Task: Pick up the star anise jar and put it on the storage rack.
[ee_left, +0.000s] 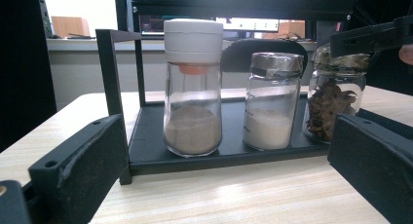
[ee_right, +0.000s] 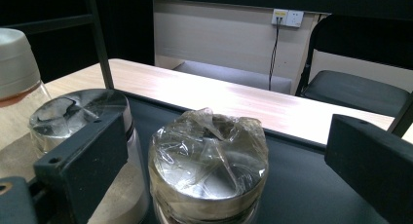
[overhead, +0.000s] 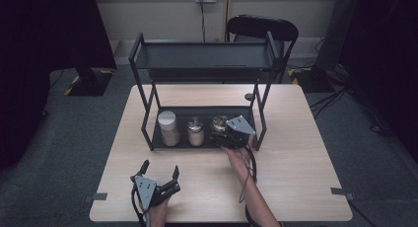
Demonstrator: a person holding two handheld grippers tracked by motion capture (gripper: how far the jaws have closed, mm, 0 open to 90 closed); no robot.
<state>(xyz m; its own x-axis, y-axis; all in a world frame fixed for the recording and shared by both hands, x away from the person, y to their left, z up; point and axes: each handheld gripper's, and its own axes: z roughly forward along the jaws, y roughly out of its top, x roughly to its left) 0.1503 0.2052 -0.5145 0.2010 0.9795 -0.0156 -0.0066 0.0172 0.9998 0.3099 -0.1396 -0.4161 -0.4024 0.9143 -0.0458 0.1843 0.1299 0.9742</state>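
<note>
Your left gripper (overhead: 160, 175) rests on the table (overhead: 296, 153), jaws apart, facing three unlabelled jars on the rack's (overhead: 148, 138) lower tray. Your right gripper (overhead: 222, 133) straddles the rightmost jar (ee_right: 208, 158), jaws apart around its film-wrapped lid

Foil-capped jar (ee_right: 208, 156) between spread fingers (ee_right: 80, 160), second jar (ee_right: 80, 119) beside

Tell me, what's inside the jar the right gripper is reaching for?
Brown, crinkly dried pieces fill the jar. Crumpled plastic film covers its lid, so nothing inside shows from above. The right gripper straddles it, open.
</note>
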